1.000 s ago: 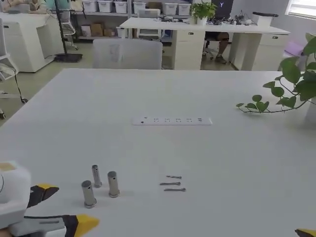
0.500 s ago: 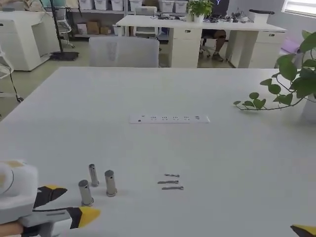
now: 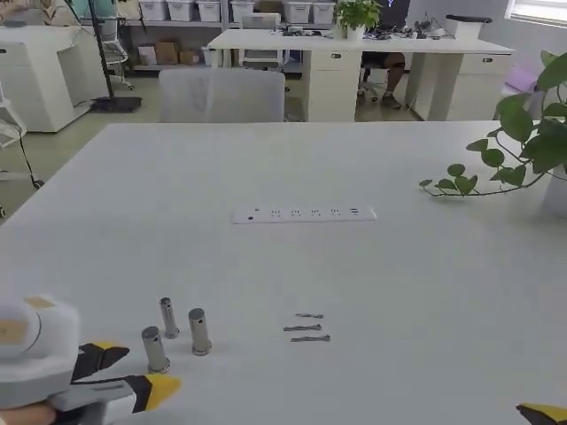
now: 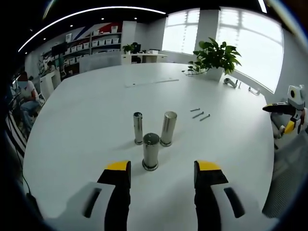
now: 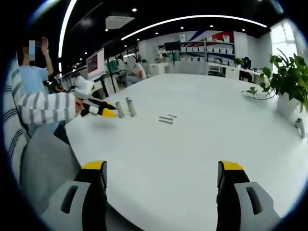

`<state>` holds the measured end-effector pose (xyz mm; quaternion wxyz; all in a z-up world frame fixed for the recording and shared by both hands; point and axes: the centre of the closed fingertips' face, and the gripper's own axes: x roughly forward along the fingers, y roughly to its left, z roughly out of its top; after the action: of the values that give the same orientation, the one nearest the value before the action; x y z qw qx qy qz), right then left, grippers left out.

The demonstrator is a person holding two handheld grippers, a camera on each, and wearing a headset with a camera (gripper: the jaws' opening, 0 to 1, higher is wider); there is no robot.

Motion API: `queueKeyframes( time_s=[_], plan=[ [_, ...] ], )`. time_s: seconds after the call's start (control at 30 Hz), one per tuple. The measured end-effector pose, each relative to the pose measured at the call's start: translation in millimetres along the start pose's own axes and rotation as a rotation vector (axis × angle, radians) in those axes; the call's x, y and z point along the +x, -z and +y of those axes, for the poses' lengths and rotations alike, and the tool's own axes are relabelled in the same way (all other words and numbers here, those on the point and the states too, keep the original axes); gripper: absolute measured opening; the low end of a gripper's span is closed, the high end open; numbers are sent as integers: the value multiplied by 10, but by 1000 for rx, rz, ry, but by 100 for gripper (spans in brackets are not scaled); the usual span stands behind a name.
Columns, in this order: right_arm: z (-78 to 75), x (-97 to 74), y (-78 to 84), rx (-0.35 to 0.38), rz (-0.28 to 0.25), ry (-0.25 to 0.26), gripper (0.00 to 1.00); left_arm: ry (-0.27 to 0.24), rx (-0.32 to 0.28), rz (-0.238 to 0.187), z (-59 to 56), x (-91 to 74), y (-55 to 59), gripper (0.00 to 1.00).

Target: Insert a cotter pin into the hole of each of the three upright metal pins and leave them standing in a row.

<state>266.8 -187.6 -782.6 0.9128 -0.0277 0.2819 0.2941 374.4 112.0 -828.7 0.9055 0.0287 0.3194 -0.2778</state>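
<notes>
Three shiny steel cylindrical pins (image 4: 150,149) stand clustered by the white desk's (image 3: 310,159) near edge, thin cotter pins (image 3: 306,328) beside them. The left gripper (image 4: 162,168) and right gripper (image 5: 161,168) gape wide, empty.

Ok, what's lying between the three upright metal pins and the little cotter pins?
Nothing. In the head view, the stretch of white table between the metal pins and the cotter pins is bare.

White worktable (image 3: 354,168), power strip (image 3: 304,213), leafy plant (image 3: 523,133), desks (image 3: 354,44), storage shelves (image 3: 195,11), bright windows (image 4: 240,38)
</notes>
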Motion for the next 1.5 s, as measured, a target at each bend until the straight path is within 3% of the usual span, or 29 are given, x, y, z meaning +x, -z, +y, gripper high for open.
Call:
queueKeyframes(
  time_s=[0.6, 1.5],
  plan=[
    [16, 9, 18, 4, 5, -4, 96, -25, -16, -41, 35, 104, -109, 33],
    [27, 13, -2, 10, -5, -8, 95, -81, 35, -33, 161, 165, -66, 14]
  ],
)
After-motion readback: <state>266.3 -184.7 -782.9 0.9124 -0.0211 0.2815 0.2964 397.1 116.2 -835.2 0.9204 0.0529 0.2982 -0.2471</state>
